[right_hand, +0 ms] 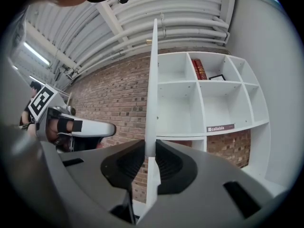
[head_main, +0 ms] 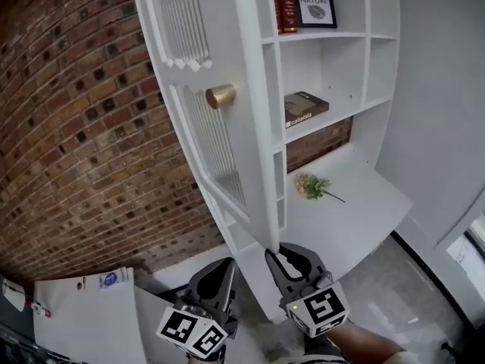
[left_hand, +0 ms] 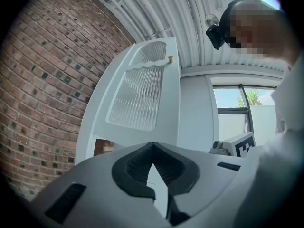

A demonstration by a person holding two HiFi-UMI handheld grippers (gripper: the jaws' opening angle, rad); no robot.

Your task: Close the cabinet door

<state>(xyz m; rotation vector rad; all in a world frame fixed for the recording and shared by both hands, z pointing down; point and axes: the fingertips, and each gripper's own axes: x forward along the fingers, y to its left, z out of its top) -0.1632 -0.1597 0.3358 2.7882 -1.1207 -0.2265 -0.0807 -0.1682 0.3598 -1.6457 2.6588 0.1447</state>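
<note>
At shelf unit (head_main: pixel 326 120) front: cabinet door (head_main: pixel 254 127) open wide. Right gripper (right_hand: pixel 150 151) clamped on free edge; left gripper (left_hand: pixel 152 146) closed, empty. Rigid, hinged, probably light; ribbed panes likely fragile: grip frame or brass knob (head_main: pixel 220 95).

red books (head_main: pixel 282 2), framed print (head_main: pixel 314 4), flower sprig (head_main: pixel 312 186)

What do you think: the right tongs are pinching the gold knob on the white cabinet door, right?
Not quite. The right tongs pinch the white cabinet door by its thin edge, not by its gold knob. The right gripper view shows that edge between the pads.
</note>
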